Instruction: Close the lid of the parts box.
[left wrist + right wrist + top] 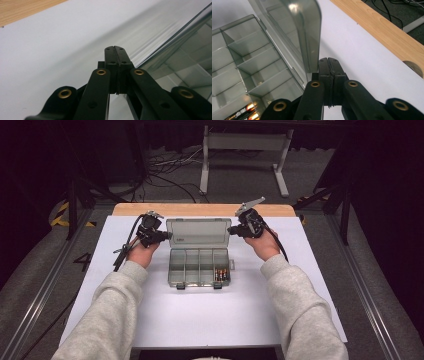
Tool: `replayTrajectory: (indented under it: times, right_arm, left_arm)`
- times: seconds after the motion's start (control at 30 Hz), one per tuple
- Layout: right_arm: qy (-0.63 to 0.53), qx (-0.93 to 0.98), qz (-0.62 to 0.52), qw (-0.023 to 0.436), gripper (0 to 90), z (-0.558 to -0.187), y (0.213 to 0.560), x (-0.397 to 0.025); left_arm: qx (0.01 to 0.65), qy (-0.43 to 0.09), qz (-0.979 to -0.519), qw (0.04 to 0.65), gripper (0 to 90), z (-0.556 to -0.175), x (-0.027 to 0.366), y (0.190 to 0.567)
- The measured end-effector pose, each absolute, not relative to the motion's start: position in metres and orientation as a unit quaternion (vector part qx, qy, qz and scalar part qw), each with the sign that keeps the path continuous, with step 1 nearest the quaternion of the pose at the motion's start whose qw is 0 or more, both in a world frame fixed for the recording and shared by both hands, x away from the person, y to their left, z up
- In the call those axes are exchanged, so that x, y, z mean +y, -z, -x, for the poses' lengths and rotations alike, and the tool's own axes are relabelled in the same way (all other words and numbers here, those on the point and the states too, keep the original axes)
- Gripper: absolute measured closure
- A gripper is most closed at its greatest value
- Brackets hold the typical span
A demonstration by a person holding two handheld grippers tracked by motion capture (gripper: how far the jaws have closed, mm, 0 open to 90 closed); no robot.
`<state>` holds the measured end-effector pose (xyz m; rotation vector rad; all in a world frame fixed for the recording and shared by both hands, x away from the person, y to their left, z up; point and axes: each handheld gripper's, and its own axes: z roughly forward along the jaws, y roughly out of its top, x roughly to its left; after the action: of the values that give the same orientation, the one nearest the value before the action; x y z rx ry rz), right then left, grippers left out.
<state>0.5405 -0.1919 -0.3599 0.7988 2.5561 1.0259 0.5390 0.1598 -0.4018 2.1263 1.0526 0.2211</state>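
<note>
On white mat, organizer box (199,266) lies crosswise, lid (198,232) upright.

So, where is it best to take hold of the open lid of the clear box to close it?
Grip the lid at its free upper edge near a corner, coming from the side: it stands raised, hinged at the box rear. Both tongs, left and right, sit shut beside those edges.

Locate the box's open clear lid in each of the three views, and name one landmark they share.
High view: the lid stands raised at centre, behind the compartment tray, between the two claws.
Left gripper view: the lid's edge slants across the right side, just right of the shut claw.
Right gripper view: the lid rises at upper centre-left, its corner beside the shut claw tips.
Shared landmark: the white table cover, with the wooden strip along its far edge.
</note>
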Motion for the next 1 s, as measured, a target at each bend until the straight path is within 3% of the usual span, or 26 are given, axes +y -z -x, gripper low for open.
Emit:
replayTrajectory:
  times: [1.0]
  right_arm:
    - [-0.408, 0.878, -0.224, 0.113, 90.0, -0.486, 0.335, -0.197]
  left_arm:
    - [0.35, -0.051, -0.825, 0.441, 89.5, -0.498, 0.173, 0.377]
